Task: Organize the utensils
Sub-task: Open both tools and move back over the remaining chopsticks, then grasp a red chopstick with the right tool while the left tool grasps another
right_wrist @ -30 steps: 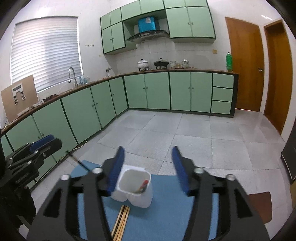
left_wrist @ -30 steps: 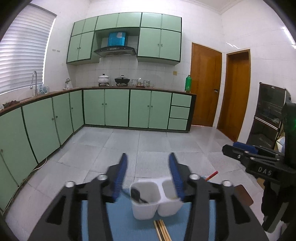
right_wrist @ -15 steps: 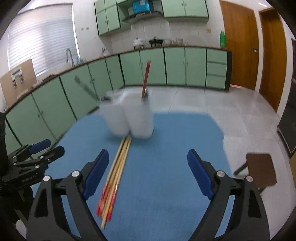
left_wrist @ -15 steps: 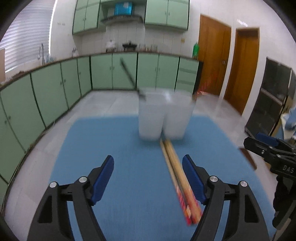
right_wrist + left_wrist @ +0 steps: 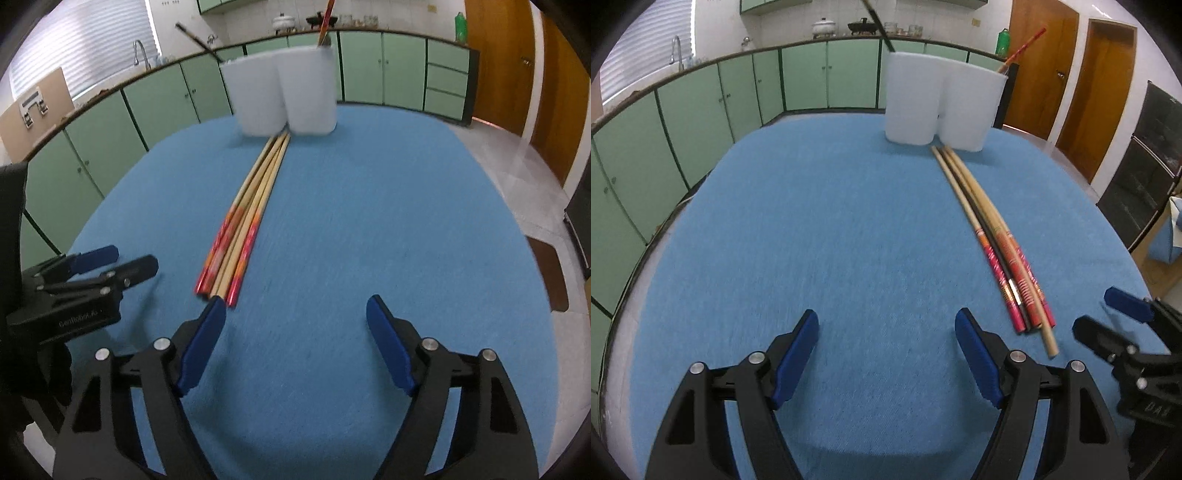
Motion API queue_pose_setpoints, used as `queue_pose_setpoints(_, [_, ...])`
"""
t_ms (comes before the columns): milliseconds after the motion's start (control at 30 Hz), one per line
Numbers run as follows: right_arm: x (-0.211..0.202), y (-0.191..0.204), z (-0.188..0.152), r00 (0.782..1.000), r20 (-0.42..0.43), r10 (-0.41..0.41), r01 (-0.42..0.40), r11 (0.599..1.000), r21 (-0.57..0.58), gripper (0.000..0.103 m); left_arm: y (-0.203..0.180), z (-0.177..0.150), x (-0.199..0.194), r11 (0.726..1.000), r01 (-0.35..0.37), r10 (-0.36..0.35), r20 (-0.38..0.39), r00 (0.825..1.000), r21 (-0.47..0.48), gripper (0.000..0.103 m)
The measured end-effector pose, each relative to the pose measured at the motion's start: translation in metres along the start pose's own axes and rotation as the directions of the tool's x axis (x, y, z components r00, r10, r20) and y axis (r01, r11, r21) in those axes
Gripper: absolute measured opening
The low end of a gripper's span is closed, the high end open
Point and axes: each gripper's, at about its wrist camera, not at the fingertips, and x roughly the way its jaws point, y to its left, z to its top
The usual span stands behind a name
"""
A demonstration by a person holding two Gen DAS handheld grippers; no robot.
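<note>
Before our two wide, empty tongs [image 5: 886, 332] [image 5: 295, 321], a white twin-cup plastic holder [image 5: 943, 107] with one red-ended chopstick [image 5: 1021, 50] and one dark chopstick [image 5: 879, 22].

Two handheld grippers, left gripper [image 5: 886, 332] and right gripper [image 5: 295, 317]: matte black angular frames with triangular cut-outs, blue ribbed finger pads [image 5: 796, 354], round silver screws at the pivots, pale lettering on the side of each body, "GenRobot.AI" partly legible on the left.
</note>
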Motion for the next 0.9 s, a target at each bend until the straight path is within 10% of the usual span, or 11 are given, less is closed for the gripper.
queue_pose_setpoints(533, [0.013,0.024,0.007,0.999,-0.026,-0.048,0.047,0.997,-0.062,0.072,0.008,-0.005,-0.008,1.000,-0.018,0.018,0.001,1.000,-0.015,0.078])
queue_pose_setpoints(900, [0.015,0.028,0.010,0.999,-0.015,-0.036,0.035,0.997,-0.070,0.026,0.010,-0.003,-0.007,1.000,-0.016,0.016,-0.001,1.000,-0.019,0.078])
